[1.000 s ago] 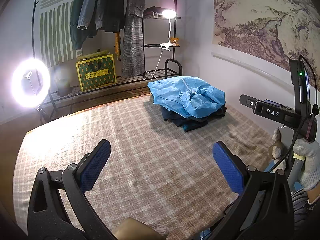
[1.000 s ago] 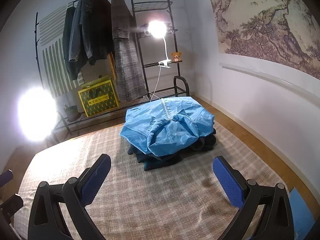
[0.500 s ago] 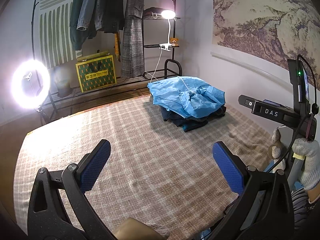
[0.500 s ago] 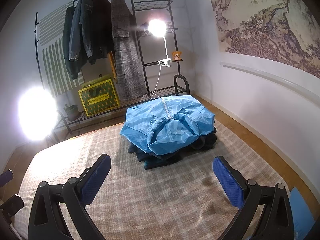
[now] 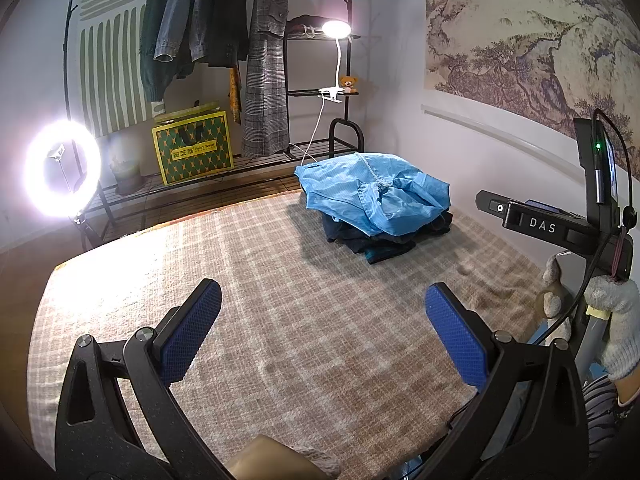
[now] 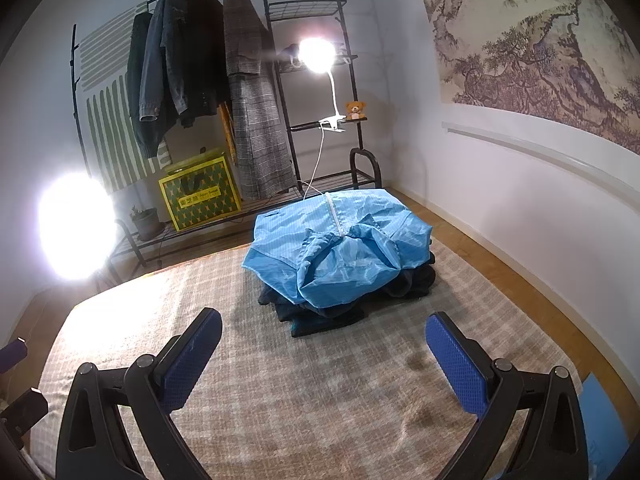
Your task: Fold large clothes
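**Both tongs spread above bare blanket**

Left tongs (image 5: 322,328) and right tongs (image 6: 323,354) gape, gripping nothing. The blue jacket (image 6: 340,248) tops a dark pile — perhaps folded clothes — near the blanket's (image 6: 280,400) far edge; nearer ground lies free.

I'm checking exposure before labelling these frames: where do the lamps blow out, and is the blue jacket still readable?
Left wrist view: the ring light keeps its ring shape with a halo; the clip lamp glares mildly; the blue jacket is sharp. Right wrist view: the ring light is a blown-out blob, the clip lamp flares, yet the jacket's zip stays clear. Fisheye bends the walls in both.
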